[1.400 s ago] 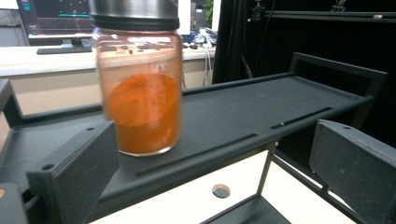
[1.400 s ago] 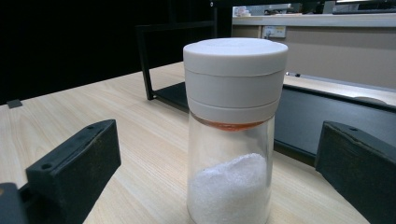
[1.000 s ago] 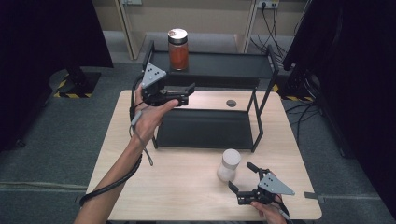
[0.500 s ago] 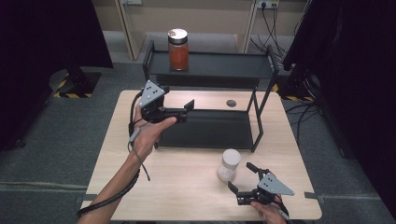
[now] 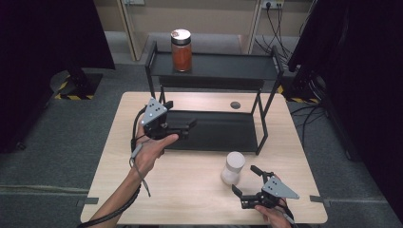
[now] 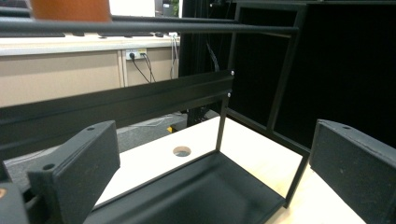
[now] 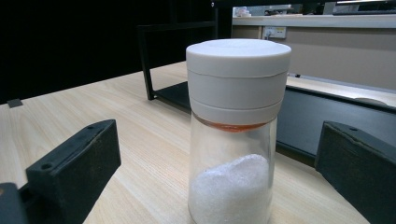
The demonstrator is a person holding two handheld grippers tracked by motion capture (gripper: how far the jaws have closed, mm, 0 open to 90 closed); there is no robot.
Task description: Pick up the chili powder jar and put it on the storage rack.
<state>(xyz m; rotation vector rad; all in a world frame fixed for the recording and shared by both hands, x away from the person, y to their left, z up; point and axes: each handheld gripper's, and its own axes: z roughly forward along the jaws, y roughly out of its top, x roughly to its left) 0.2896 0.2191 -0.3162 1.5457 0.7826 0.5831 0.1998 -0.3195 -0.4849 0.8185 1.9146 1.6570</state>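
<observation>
Currently, the right gripper (image 5: 249,183) is standing spread and empty just short of the white-lidded shaker (image 5: 233,167) on the table (image 5: 190,190). A glancing jaw is probably risking tipping it. The left gripper (image 5: 186,127), also spread, is hovering over the rack's lower shelf (image 5: 223,133).

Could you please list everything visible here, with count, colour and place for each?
Jar with white lid: one, clear glass holding white grains, upright on the table's near right part, apart from the rack.
Jar of orange contents: one, pale lid, on the rack's top shelf, left end.
Rack: one, black, two shelves, at the table's far side.
Table: one, light wood, with a round hole near the far edge.
Left gripper: black, open, held over the lower shelf's left end.
Right gripper: black, open, jaws either side of the jar with white lid, not touching.
</observation>
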